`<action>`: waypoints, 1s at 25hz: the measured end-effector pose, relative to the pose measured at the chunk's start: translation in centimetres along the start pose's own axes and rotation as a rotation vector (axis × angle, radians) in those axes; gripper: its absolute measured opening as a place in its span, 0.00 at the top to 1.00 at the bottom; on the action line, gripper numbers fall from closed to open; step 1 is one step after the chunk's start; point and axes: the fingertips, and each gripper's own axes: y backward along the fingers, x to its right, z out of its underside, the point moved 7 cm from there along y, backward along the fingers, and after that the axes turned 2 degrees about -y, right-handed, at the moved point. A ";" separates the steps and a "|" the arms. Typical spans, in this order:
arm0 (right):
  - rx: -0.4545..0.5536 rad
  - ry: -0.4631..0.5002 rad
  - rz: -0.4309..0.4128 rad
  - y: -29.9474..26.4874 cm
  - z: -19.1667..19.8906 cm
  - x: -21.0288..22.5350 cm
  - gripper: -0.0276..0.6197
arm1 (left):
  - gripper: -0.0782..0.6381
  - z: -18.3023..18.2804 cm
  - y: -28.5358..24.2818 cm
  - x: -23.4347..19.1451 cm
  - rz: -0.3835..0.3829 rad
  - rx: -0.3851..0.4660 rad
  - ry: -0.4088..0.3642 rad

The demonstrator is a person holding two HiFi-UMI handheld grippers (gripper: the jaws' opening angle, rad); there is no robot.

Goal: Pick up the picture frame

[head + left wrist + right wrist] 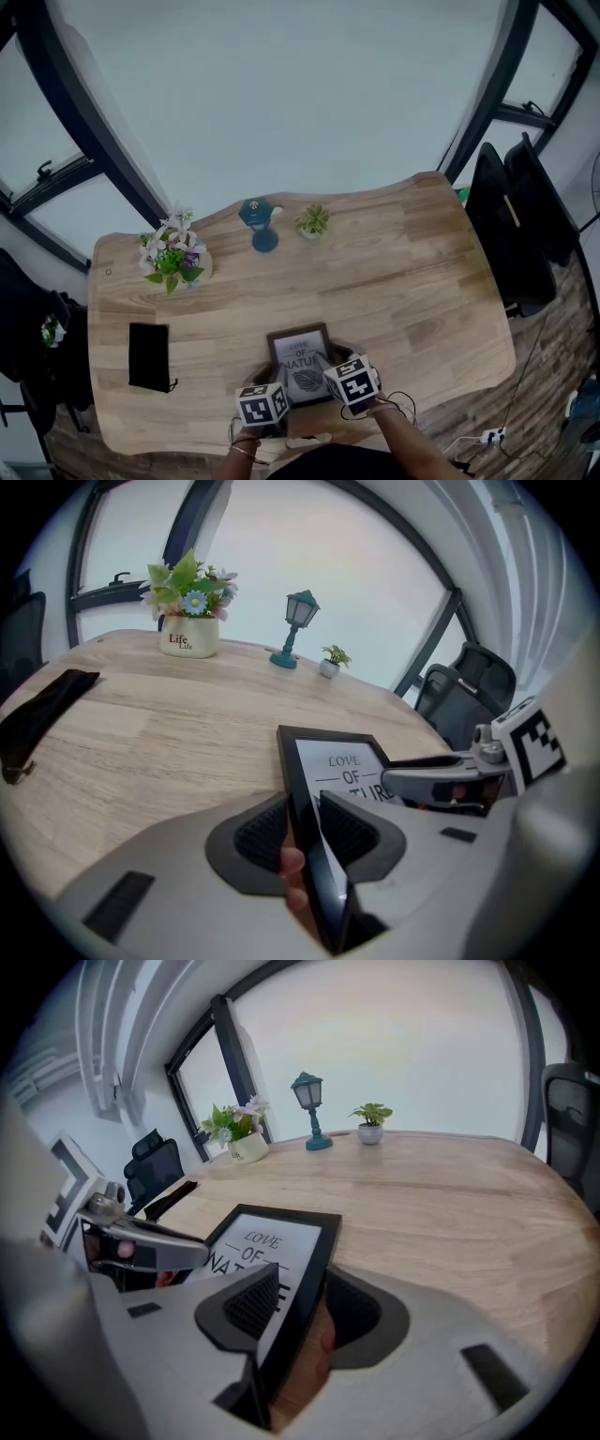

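A pale wooden table (pixel 403 281) with rounded, wavy edges stands before a curved wall of dark-framed windows, a black office chair (pixel 520 225) off its right end.

The left gripper (pixel 309 808) is clenched on the left edge of the picture frame (pixel 300 345), its ribbed black pads against front and back. The right gripper (pixel 295 1283) straddles the frame's right edge. Its inner pad lies on the glass, while a sliver of gap shows at the outer pad, so it is not yet clamped. The frame is thin, black and rectangular, with a white print reading "LOVE OF NATURE". It sits at the middle of the table's near edge.

A flat black pouch (pixel 148 356) lies toward the left edge. Along the far edge stand a white flower pot (pixel 173 258), a teal miniature street lamp (pixel 260 220) and a small potted plant (pixel 313 222), all well apart from the frame.
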 end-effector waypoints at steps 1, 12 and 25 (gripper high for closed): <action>0.001 -0.004 0.000 0.0 0.0 0.0 0.71 | 0.76 0.0 0.0 0.0 0.001 -0.002 0.003; 0.004 -0.036 0.020 0.8 0.3 0.4 0.80 | 0.77 0.3 0.4 0.3 0.000 -0.016 0.030; 0.044 -0.011 0.044 2.4 0.1 0.2 0.83 | 0.79 0.7 2.0 1.2 0.006 0.016 0.026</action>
